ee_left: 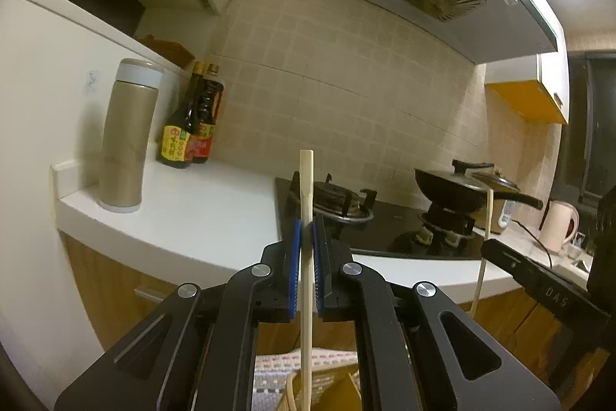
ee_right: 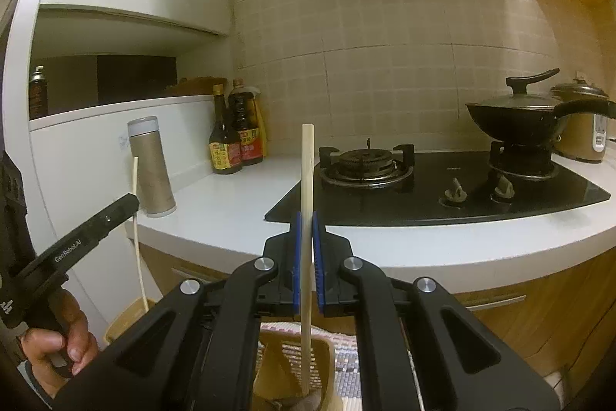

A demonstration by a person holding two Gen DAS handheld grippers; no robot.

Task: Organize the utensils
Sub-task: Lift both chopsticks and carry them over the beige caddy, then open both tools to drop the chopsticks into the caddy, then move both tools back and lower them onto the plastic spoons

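Pale wooden chopstick point(ee_left: 307, 203) upright, second pale chopstick point(ee_right: 307, 195) upright, tip inside tan holder point(ee_right: 327, 364)

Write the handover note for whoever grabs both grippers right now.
Left gripper: shut on a chopstick, held upright.
Right gripper: shut on a second chopstick, also upright, its lower end inside the wooden holder below.
Both are in front of the counter, near the gas stove.
Done: both chopsticks picked up.
Left: lower each into the holder and release.
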